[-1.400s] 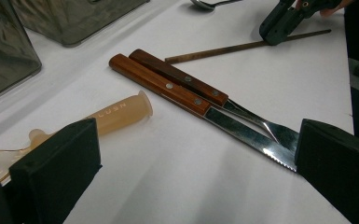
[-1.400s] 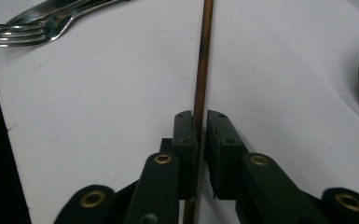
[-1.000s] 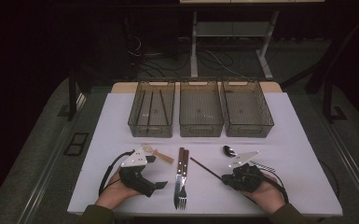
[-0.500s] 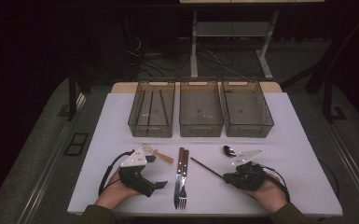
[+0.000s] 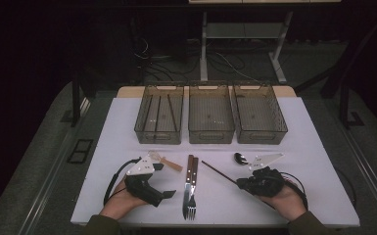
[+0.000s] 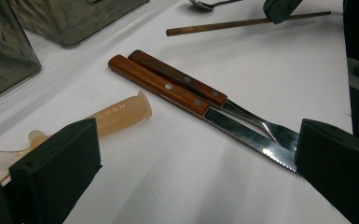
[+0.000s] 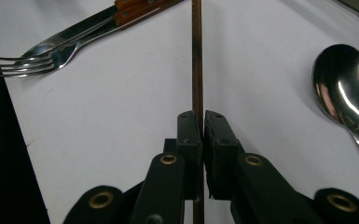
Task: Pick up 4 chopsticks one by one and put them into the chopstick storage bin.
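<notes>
My right gripper [image 7: 200, 116] is shut on a thin brown chopstick [image 7: 196, 56], which lies on the white table [image 5: 298, 132] and runs straight away from the jaws. In the high view that gripper [image 5: 241, 184] rests at the front right, holding the chopstick [image 5: 219, 172] near its near end. My left gripper [image 6: 196, 154] lies open at the front left [image 5: 162, 181] with only bare table between its jaws. It faces a wooden-handled knife [image 6: 168, 88] and fork [image 6: 177, 77] lying side by side. A steel spoon [image 7: 342, 88] lies just right of the chopstick.
Three clear bins [image 5: 211, 115] stand in a row at the back; the left bin [image 5: 159, 117] holds thin sticks. A translucent utensil with a beige handle [image 6: 119, 114] lies beside my left gripper. The knife and fork [image 5: 190, 183] sit between the two hands.
</notes>
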`<state>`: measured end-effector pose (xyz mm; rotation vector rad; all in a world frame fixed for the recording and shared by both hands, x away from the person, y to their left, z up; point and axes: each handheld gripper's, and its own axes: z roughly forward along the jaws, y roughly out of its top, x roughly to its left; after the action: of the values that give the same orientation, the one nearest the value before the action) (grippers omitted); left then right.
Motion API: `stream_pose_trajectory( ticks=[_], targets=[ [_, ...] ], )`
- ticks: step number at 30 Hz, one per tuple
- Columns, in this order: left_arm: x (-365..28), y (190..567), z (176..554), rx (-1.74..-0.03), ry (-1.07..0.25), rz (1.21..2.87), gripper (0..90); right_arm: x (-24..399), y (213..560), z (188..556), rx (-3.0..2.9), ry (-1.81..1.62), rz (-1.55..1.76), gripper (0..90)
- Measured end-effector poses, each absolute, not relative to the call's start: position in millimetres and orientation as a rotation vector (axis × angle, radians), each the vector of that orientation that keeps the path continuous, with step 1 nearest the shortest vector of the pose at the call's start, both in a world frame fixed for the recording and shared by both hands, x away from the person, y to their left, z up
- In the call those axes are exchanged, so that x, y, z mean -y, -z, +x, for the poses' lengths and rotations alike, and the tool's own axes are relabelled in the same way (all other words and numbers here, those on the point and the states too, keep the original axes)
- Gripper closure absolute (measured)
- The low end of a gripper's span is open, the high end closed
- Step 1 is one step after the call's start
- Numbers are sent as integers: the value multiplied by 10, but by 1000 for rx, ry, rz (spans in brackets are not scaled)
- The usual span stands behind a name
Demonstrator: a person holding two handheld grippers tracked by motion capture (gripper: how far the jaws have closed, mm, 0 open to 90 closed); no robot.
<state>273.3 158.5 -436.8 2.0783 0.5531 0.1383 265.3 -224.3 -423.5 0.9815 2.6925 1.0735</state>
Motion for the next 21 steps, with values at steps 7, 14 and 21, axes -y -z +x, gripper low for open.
stream_pose_trajectory(
  ticks=[7, 14, 21],
  targets=[
    [-1578, 4373, 2735, -552, -137, 2081, 0, 2244, 4191, 2681, -2700, -1094, 966, 855],
    [-1584, 4373, 2740, -554, -138, 2086, 0, 2252, 4136, 2719, -2689, -1117, 976, 855],
    [-1584, 4380, 2740, -564, -140, 2080, 0, 2237, 4056, 2763, -2674, -1147, 975, 855]
  ],
)
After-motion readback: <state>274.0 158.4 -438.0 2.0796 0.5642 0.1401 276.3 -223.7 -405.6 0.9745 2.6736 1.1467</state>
